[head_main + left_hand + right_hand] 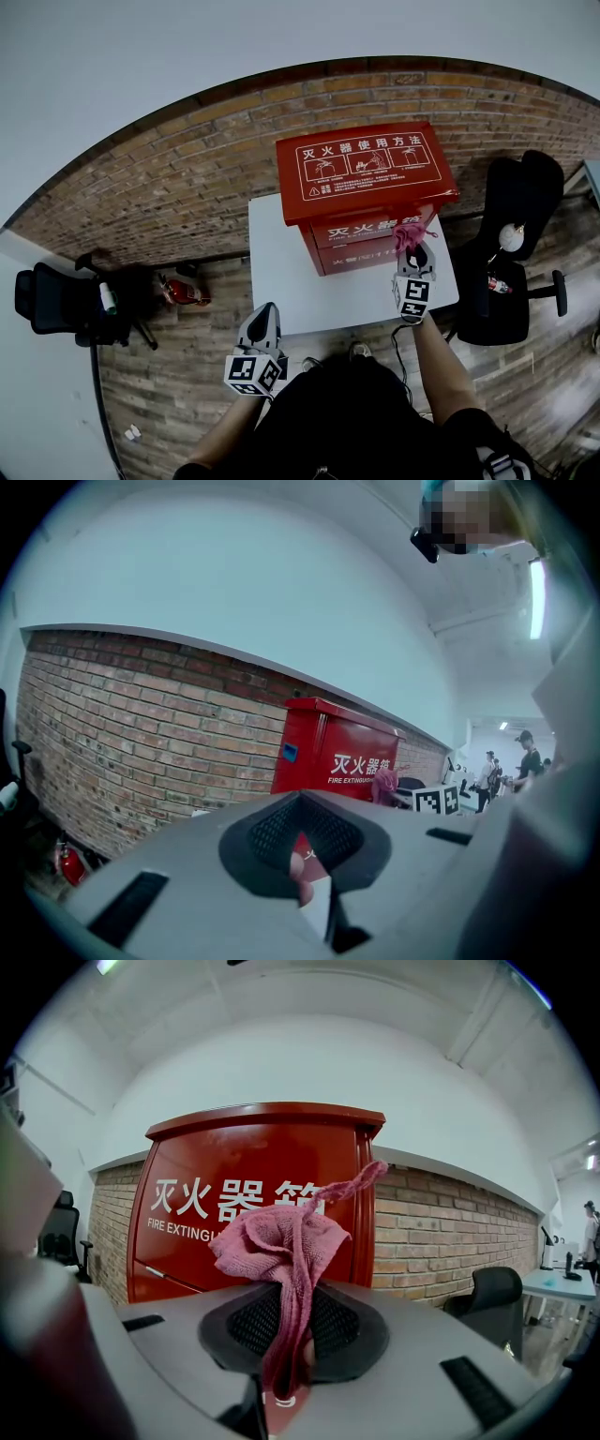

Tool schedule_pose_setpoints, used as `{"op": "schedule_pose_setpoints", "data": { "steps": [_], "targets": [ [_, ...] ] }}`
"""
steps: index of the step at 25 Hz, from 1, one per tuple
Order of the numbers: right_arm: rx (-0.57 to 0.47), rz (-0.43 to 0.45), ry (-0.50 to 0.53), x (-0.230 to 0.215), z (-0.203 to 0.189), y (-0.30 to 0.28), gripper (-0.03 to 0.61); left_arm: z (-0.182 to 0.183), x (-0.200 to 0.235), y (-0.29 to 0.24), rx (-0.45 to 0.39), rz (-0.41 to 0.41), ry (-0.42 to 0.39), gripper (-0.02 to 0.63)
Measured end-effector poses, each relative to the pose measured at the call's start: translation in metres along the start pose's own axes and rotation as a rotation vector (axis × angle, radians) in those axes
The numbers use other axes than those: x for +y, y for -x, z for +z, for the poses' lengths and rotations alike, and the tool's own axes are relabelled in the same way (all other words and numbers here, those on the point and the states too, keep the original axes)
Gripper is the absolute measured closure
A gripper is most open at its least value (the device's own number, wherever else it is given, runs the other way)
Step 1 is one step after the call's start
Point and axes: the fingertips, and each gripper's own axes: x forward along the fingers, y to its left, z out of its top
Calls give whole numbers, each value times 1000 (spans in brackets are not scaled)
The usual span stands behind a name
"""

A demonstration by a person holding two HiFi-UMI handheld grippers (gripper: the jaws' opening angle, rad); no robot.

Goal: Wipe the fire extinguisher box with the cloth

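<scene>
A red fire extinguisher box (pixel 366 192) with white Chinese lettering stands on a white table (pixel 291 281) against a brick wall. My right gripper (pixel 413 251) is shut on a pink cloth (pixel 409 233), held against the box's front face near its right edge. In the right gripper view the cloth (pixel 281 1246) bunches up between the jaws in front of the red box (pixel 253 1204). My left gripper (pixel 262 323) hangs low at the table's near edge, shut and holding nothing; its view shows the box (pixel 333 757) ahead.
A black office chair (pixel 516 244) stands right of the table. Another chair (pixel 56 300) and a small red extinguisher (pixel 183 292) are on the floor at the left. The brick wall (pixel 187 178) runs behind the box. People stand far off in the left gripper view.
</scene>
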Motion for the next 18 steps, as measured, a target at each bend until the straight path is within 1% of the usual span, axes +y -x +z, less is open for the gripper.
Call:
{"op": "schedule_pose_setpoints", "data": {
  "steps": [18],
  "targets": [
    [8,34,-18,31,0,-3,500,0,17,18,-2,20,5,580]
  ]
}}
